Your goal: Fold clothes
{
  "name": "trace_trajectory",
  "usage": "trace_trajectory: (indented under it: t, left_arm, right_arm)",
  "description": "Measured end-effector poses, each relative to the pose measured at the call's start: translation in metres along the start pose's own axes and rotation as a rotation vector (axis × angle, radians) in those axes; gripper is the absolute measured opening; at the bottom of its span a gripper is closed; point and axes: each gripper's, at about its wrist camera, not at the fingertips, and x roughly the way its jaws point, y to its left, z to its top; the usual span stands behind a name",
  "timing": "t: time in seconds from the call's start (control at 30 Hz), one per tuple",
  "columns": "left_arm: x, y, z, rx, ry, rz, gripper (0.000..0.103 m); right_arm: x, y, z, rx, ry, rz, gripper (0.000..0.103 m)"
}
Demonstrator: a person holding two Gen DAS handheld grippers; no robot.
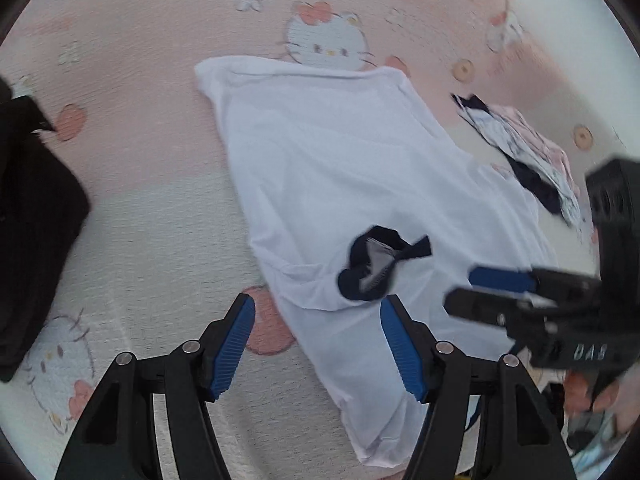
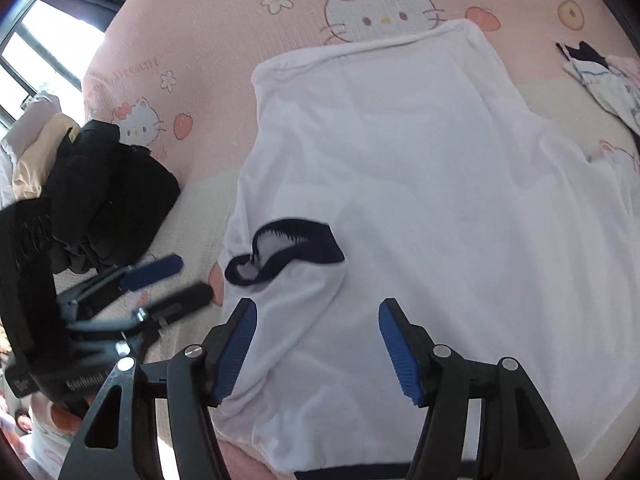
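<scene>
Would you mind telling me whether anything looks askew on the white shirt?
The dark cuff of the folded-in sleeve lies crumpled and twisted on the white shirt, instead of lying flat.

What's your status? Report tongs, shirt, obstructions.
Left tongs open, empty. Right tongs open, empty. White shirt flat on bedspread, sleeve folded in. Nothing blocking.

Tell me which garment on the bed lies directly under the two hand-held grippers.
The white shirt with the dark navy sleeve cuff. The black clothes pile lies off to its left, and the patterned garment to its right.
</scene>
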Motion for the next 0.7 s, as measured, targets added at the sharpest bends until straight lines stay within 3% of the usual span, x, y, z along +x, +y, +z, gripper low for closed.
trace_trajectory:
  t: [0.13, 0.23, 0.33, 0.47, 0.6, 0.7]
  left_arm:
    - [0.011, -0.004, 0.000, 0.027, 0.049, 0.027, 0.063]
    - [0.013, -0.001, 0.002, 0.005, 0.065, 0.031, 0.063]
    - [0.013, 0.003, 0.006, -0.030, 0.052, 0.009, 0.063]
    - [0.020, 0.002, 0.011, -0.039, 0.064, 0.009, 0.062]
    - [0.028, -0.002, 0.013, -0.046, 0.086, -0.007, 0.045]
    - [0.036, -0.004, 0.013, -0.048, 0.098, -0.010, 0.041]
  right_arm:
    - [0.011, -0.002, 0.008, -0.051, 0.042, 0.070, 0.063]
    - [0.017, 0.000, 0.010, -0.153, 0.065, 0.014, 0.063]
    - [0.021, 0.007, 0.009, -0.233, 0.012, -0.001, 0.063]
    - [0.023, 0.012, 0.002, -0.291, -0.066, -0.086, 0.063]
    - [0.028, 0.008, -0.002, -0.270, -0.065, -0.087, 0.062]
    - [0.034, 0.008, -0.004, -0.284, -0.046, -0.090, 0.057]
